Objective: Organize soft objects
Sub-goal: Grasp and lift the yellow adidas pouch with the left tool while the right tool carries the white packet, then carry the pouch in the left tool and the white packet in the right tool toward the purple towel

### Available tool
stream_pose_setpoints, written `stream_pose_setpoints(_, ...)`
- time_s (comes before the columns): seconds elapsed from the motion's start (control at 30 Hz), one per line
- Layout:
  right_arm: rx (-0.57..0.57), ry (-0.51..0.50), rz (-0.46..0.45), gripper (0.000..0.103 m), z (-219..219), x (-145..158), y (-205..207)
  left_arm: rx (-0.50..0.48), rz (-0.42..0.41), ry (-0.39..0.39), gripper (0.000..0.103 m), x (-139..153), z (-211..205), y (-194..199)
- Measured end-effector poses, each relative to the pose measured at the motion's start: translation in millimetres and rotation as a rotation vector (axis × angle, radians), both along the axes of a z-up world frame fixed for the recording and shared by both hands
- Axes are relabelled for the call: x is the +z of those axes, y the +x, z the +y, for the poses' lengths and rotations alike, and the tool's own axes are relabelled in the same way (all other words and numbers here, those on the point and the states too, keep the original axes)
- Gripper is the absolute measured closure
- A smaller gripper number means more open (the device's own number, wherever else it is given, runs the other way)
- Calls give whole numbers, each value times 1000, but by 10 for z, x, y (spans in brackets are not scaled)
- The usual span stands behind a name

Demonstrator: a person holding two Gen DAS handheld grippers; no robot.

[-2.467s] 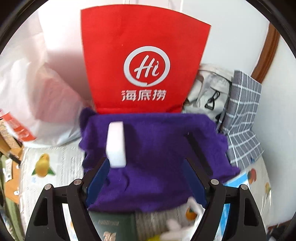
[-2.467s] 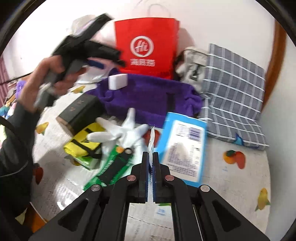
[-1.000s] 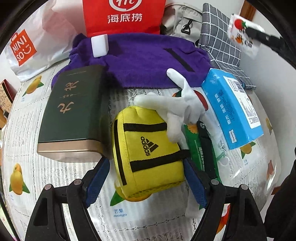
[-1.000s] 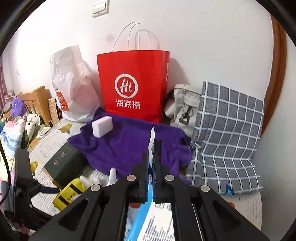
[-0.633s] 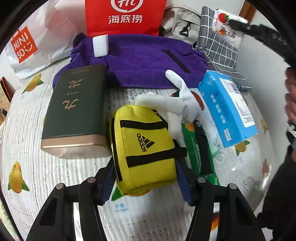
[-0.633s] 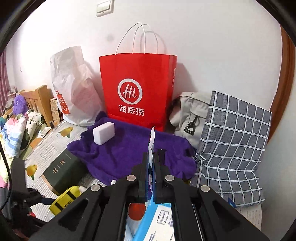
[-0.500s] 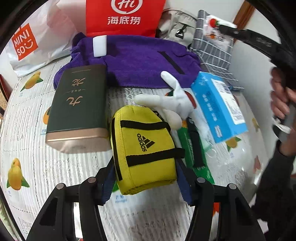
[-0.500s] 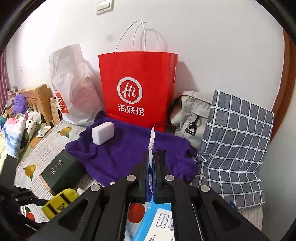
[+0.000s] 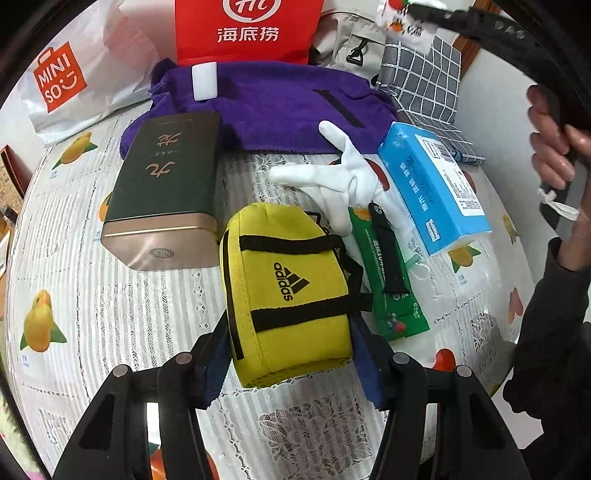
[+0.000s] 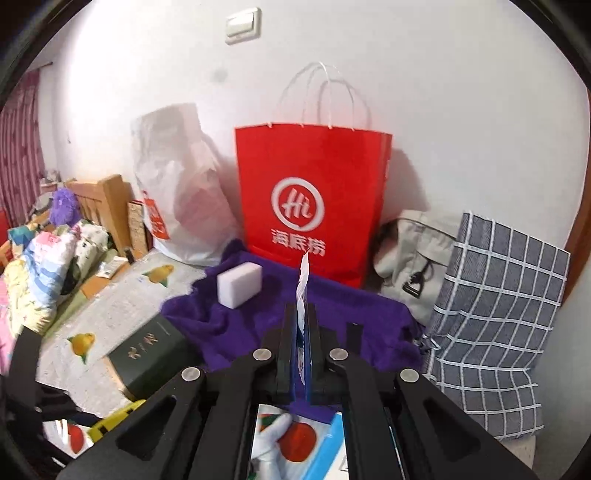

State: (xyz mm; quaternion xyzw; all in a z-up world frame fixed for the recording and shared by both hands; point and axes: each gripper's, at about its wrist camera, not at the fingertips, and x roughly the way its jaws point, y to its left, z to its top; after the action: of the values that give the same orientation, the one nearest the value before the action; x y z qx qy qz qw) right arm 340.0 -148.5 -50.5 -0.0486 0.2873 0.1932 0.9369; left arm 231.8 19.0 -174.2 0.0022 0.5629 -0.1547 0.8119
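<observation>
The table, under a lace cloth printed with mangoes and other fruit, is crowded; a dark green tin box with gold characters lies just left of the yellow pouch, nearly touching it; a white glove sprawls beyond the pouch, its cuff over a green sachet crossed by a black strap; a blue tissue pack lies to the right of the glove; a purple towel is spread at the back with a white sponge block on it; behind it stand a red paper bag, a white plastic bag, a grey backpack and a grey checked cushion.

The left hand-held gripper reaches low over the table, its blue-padded fingers pressed against both flanks of the yellow pouch, clamped on it near its closer end; the right hand-held gripper is raised above the towel and points at the red bag, its fingers pinched together on a thin white packet that stands edge-on between them; in the left wrist view the person's hand wraps that gripper's handle at the right edge.

The pouch reads "adidas"; the white bag reads "MINISO"; the red bag shows "Hi" in a circle above 海底捞; the cloth shows "mango" in small print.
</observation>
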Motion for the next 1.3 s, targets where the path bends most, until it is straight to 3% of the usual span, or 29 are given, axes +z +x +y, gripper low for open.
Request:
stream_pose_setpoints(0.17,15,56,-25,100,-69,187,-137,12,-4,42,47,-8,-70,-14)
stream_pose_setpoints(0.33,-19,58,-34,100,-200,246,-235,23,-22,31,47,85,-44,-64)
stream_pose_setpoints(0.77,-118,59,34,100,-619,85,-299,99,-95,29,47,442,115,-233)
stream_pose_setpoints(1.07,-130,44,68,100,-692,-7,-327,135,-153,63,47,607,144,-190)
stream_pose_setpoints(1.3,-132,31,96,100,-689,-79,-297,177,-193,47,47,679,204,-43)
